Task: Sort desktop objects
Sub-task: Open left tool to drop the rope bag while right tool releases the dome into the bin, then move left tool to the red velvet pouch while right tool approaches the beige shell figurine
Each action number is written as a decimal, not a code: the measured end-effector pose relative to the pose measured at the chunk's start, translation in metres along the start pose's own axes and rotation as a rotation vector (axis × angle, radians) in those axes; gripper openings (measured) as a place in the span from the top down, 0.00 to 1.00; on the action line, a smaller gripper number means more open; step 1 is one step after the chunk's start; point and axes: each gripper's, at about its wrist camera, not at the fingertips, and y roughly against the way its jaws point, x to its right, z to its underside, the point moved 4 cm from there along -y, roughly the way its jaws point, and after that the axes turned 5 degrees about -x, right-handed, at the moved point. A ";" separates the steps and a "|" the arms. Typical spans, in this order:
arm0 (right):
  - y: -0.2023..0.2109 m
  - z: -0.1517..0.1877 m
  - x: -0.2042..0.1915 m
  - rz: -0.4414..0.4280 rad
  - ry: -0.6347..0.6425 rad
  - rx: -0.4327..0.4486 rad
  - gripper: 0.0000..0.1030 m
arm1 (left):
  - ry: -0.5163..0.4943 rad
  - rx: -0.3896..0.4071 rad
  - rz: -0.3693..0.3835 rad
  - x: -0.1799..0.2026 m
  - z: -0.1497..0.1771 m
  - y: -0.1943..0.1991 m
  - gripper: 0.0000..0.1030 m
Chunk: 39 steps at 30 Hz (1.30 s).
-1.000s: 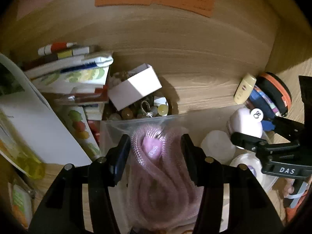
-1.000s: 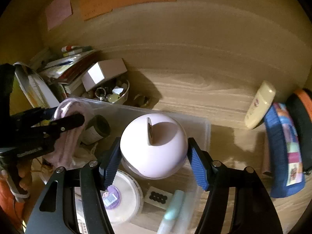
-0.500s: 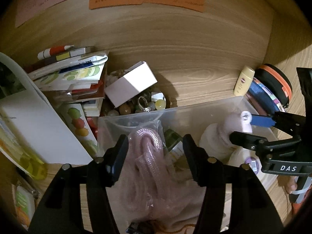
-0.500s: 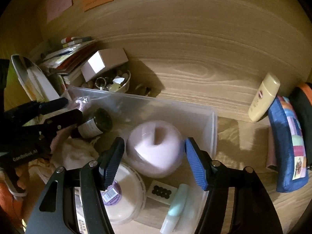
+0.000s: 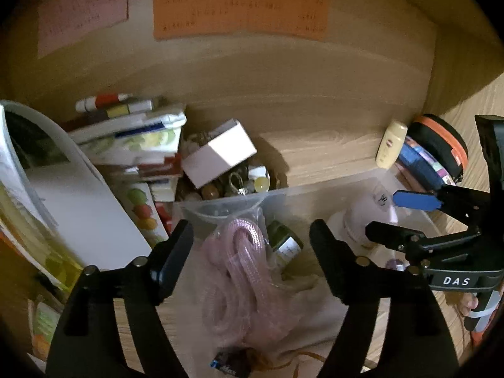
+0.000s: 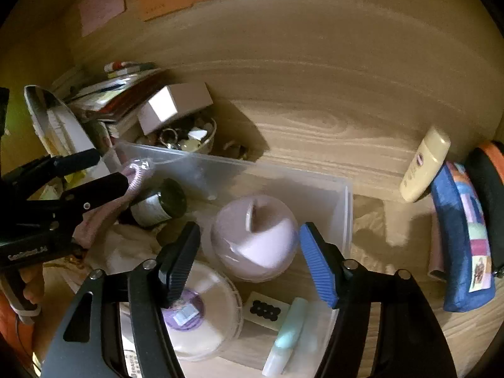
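Note:
A pink mesh coil (image 5: 239, 277) lies in the clear plastic bin (image 5: 315, 186), below and between the fingers of my left gripper (image 5: 250, 233). Those jaws are opening and do not touch the coil. Beside the coil lies a dark bottle (image 5: 285, 242). In the right wrist view a pale pink round dome (image 6: 255, 239) rests in the same bin (image 6: 252, 165). My right gripper (image 6: 249, 233) straddles the dome, its jaws opening with a gap on both sides. The left gripper (image 6: 108, 170) shows at the left edge of that view.
Books (image 5: 132, 145) are stacked at the left. A white box (image 5: 220, 154) sits on a bowl of trinkets (image 5: 249, 186) behind the bin. A cream bottle (image 6: 425, 163), a blue pouch (image 6: 463, 236) and a black-orange case (image 5: 441, 148) stand right. A round tub (image 6: 204, 308) and a mint tube (image 6: 286, 334) lie in the bin.
Both grippers held their loads a second ago, the left the pink coil, the right the pink dome. Both things went down into the bin and both pairs of jaws have spread off them.

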 end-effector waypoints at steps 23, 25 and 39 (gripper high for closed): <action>0.075 0.045 -0.013 0.072 0.065 0.096 0.19 | -0.006 0.036 -0.059 0.000 0.032 0.059 0.07; 0.080 0.058 -0.012 0.081 0.073 0.087 0.18 | -0.007 0.031 -0.060 -0.001 0.041 0.066 0.06; 0.081 0.137 -0.020 0.073 0.078 0.003 0.17 | -0.074 -0.104 -0.044 0.030 0.138 0.081 0.05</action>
